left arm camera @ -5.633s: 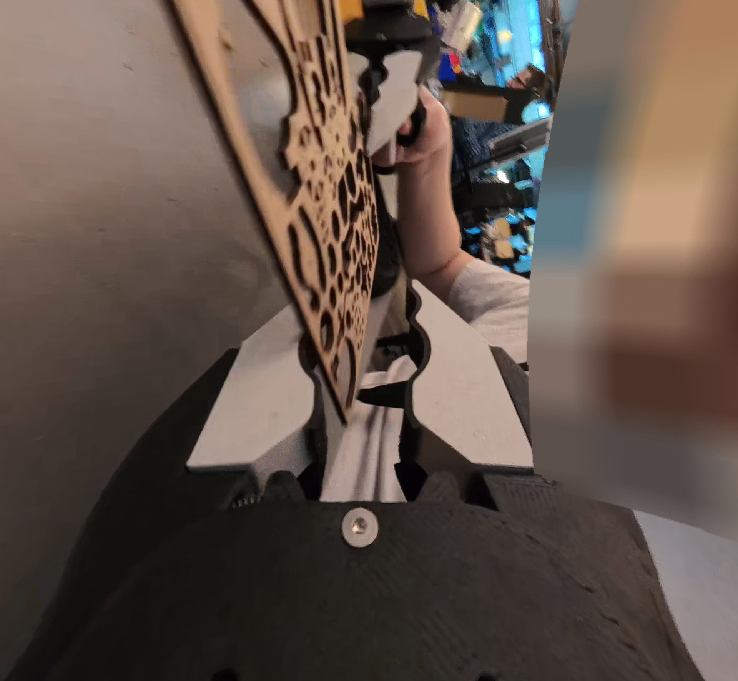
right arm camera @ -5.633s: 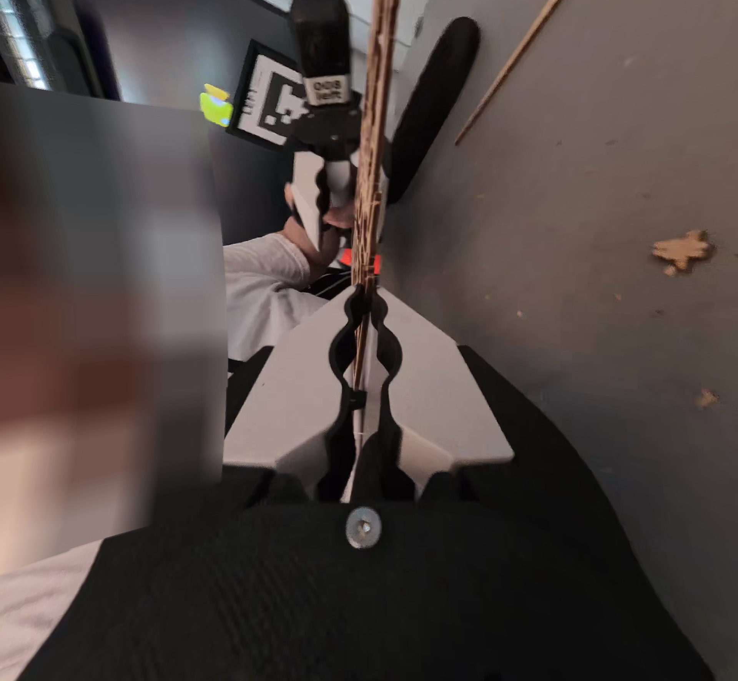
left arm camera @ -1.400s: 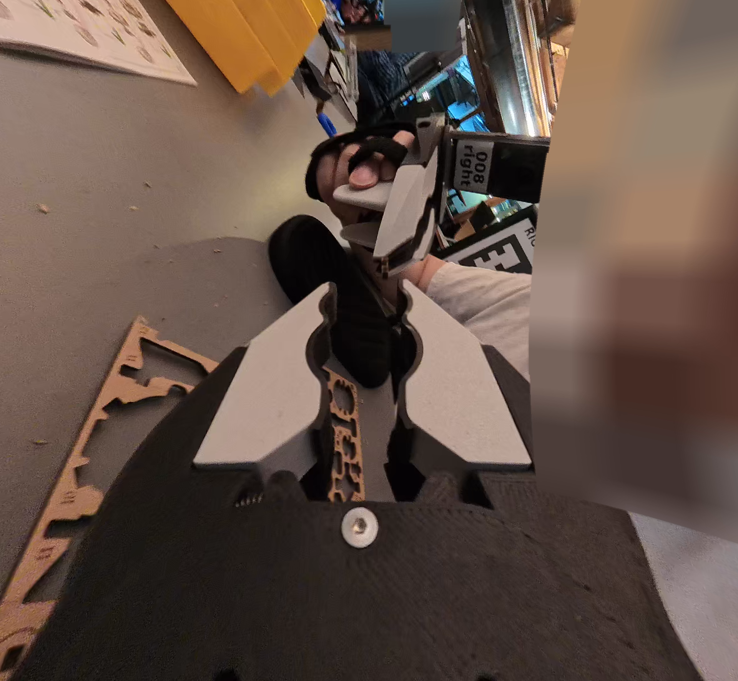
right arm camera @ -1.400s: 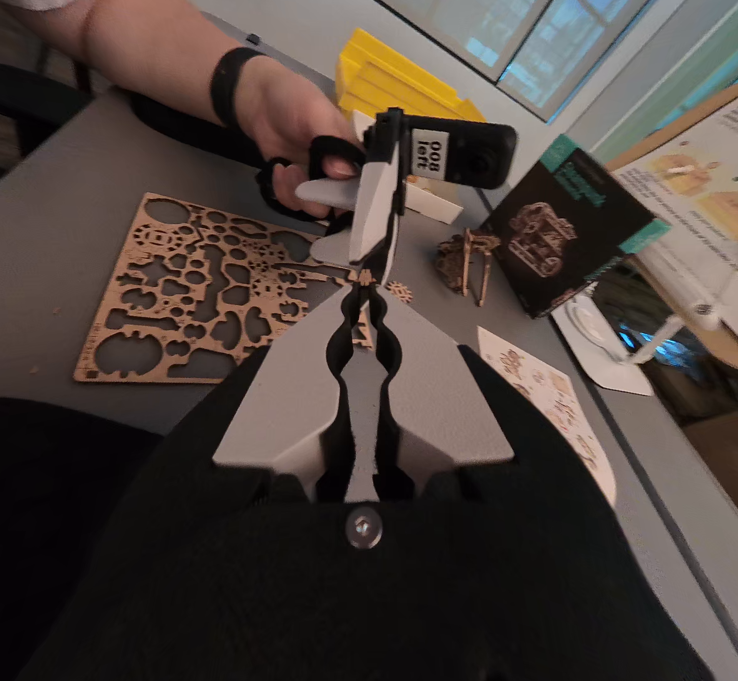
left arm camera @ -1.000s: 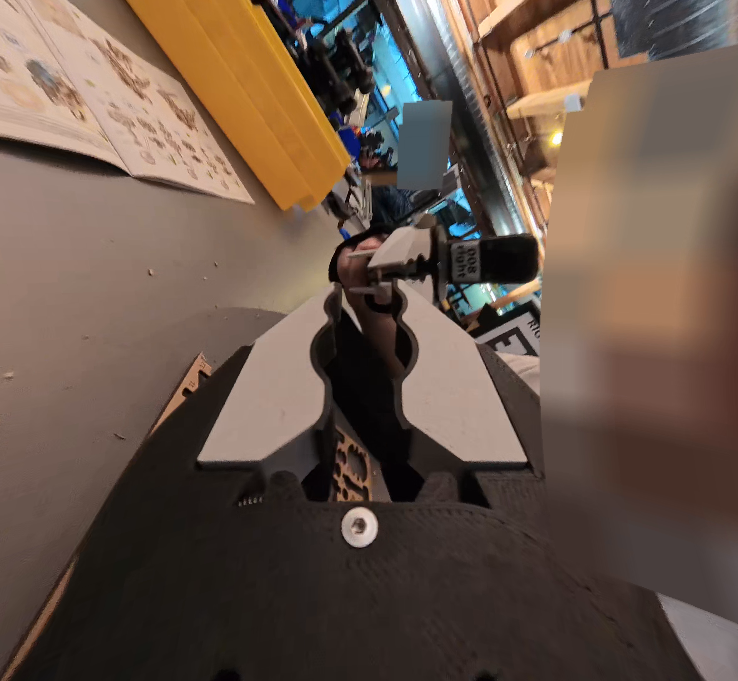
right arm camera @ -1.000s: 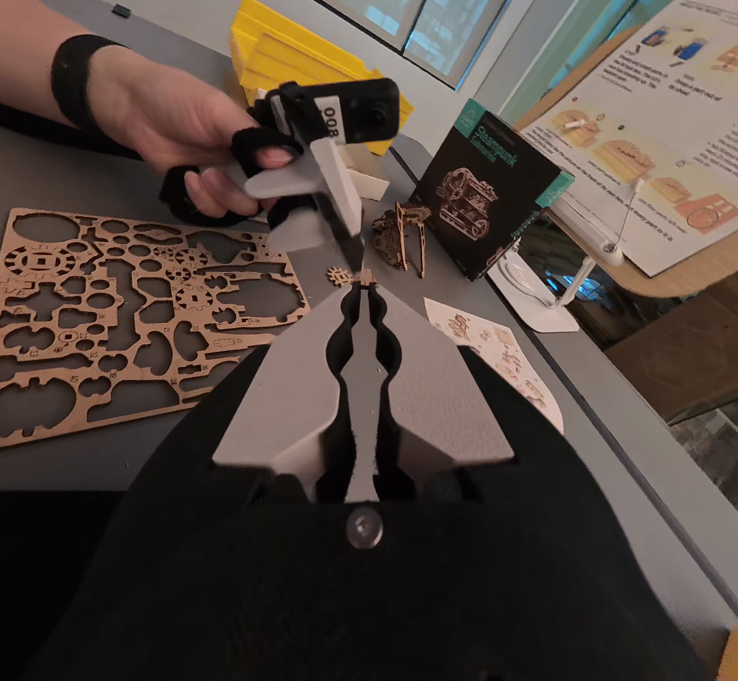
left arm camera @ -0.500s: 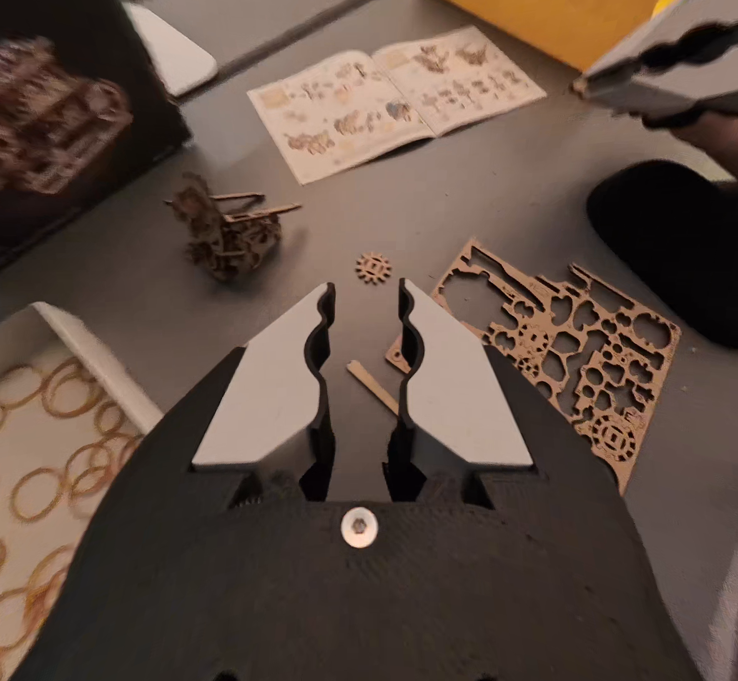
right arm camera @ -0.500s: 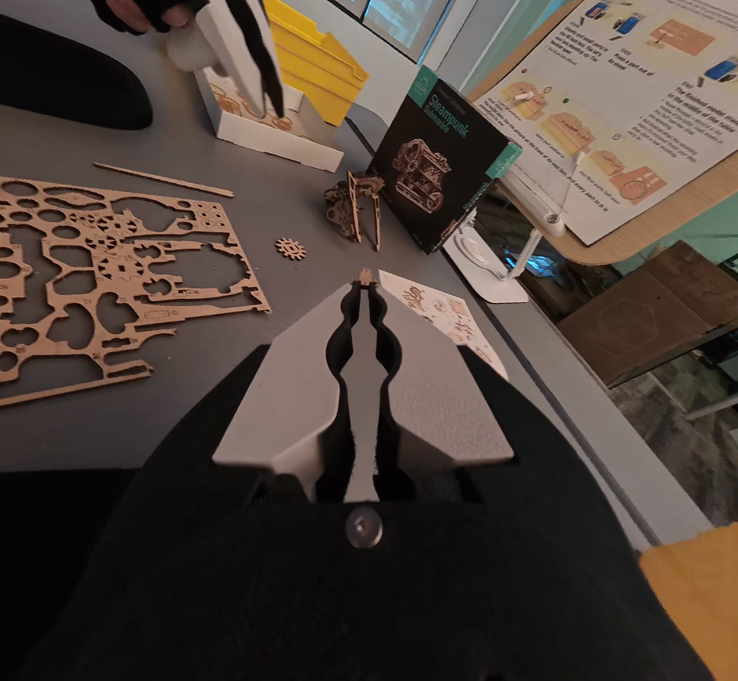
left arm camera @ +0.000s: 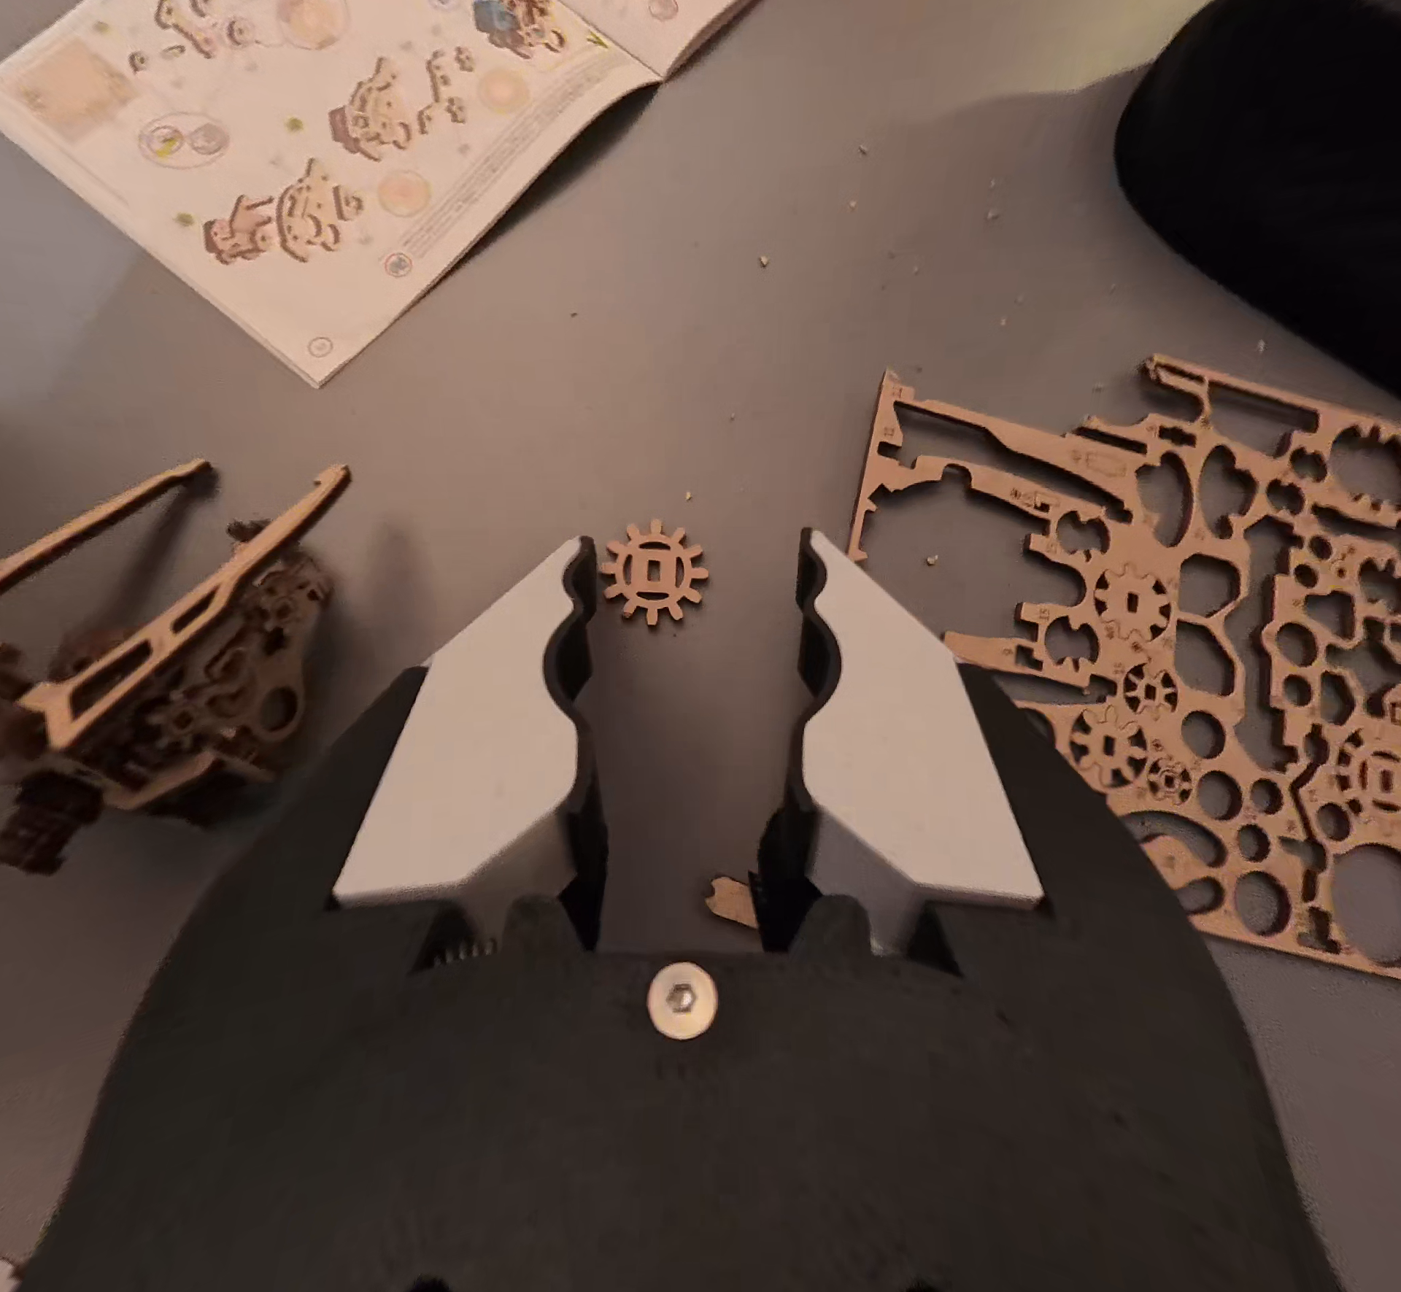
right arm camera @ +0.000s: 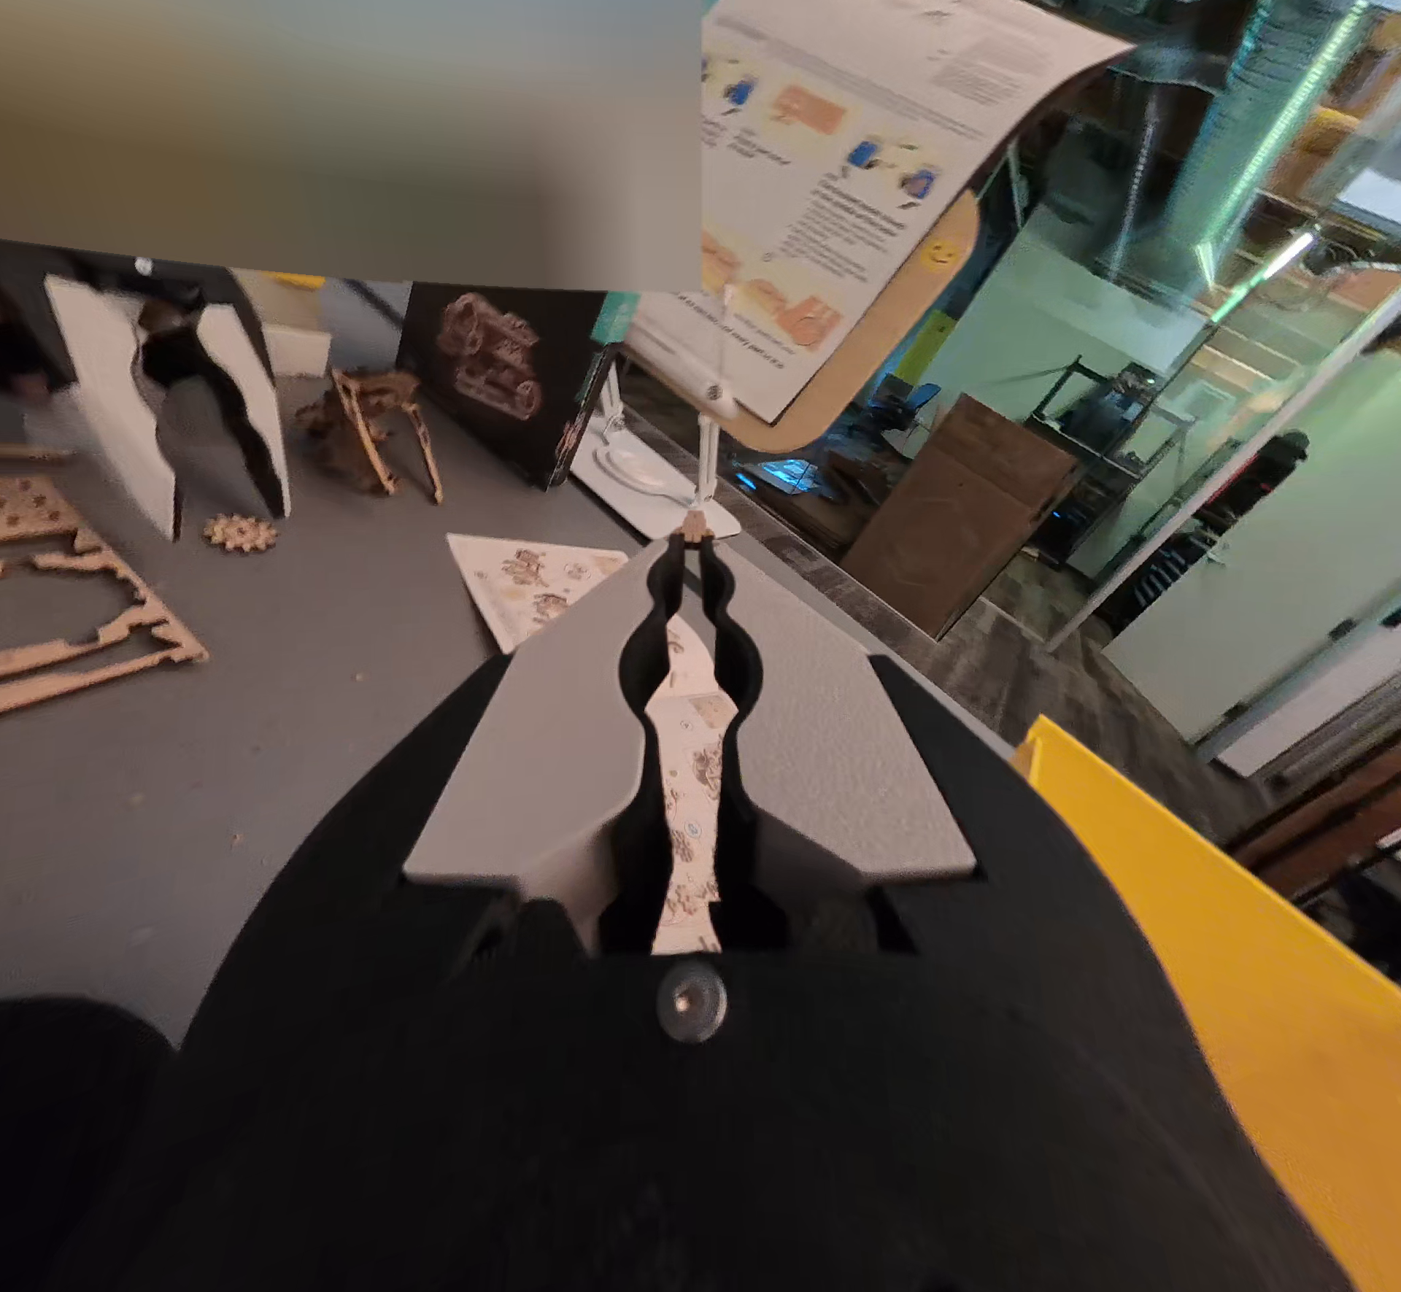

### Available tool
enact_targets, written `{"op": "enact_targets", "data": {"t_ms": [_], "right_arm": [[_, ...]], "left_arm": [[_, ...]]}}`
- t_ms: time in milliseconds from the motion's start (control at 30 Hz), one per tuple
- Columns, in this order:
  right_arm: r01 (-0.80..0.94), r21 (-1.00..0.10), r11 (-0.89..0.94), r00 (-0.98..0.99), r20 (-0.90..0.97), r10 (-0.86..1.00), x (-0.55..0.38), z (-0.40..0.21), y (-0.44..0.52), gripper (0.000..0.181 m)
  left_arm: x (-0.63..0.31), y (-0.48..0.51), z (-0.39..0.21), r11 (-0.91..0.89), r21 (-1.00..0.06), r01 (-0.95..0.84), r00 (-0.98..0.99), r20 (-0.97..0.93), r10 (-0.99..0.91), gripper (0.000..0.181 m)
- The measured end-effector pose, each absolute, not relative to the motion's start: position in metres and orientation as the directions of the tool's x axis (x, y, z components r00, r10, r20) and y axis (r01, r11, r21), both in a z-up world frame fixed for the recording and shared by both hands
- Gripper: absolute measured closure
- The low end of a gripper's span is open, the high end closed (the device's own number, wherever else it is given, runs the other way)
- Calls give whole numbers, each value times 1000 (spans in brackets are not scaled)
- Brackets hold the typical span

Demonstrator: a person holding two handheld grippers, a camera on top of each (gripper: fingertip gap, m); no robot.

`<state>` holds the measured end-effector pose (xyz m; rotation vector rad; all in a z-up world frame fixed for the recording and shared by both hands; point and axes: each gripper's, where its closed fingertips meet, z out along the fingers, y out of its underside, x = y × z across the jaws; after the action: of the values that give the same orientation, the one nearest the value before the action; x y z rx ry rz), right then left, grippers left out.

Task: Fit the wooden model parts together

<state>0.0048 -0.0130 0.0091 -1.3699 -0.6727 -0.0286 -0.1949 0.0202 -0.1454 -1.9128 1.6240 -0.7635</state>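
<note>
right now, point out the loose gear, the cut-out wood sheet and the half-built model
gear (left arm camera: pixel 655 582), left wrist view, its square-holed hub
wood sheet (left arm camera: pixel 1183 619), left wrist view, its middle
half-built model (left arm camera: pixel 163 679), left wrist view, its side frame

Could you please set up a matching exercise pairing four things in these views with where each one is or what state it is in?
Things:
1. small wooden gear
2. left gripper
3. right gripper
4. cut-out wooden sheet

Descriptions:
A. shut on a tiny wooden piece at its tips
B. lying flat on the table to the right of the open fingers
C. open, poised just above the table
D. lying loose on the table between two fingertips

Pairs: 1-D, 2-C, 3-A, 4-B
</note>
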Motion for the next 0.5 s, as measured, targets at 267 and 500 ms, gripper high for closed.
{"op": "enact_targets", "data": {"t_ms": [267, 500], "right_arm": [[293, -934, 205, 870, 349, 348, 23, 15, -9, 179], [296, -940, 169, 870, 338, 359, 24, 5, -3, 179]], "left_arm": [[-194, 30, -155, -77, -667, -741, 74, 33, -997, 145], [-194, 31, -156, 14, -698, -716, 35, -56, -998, 156]]}}
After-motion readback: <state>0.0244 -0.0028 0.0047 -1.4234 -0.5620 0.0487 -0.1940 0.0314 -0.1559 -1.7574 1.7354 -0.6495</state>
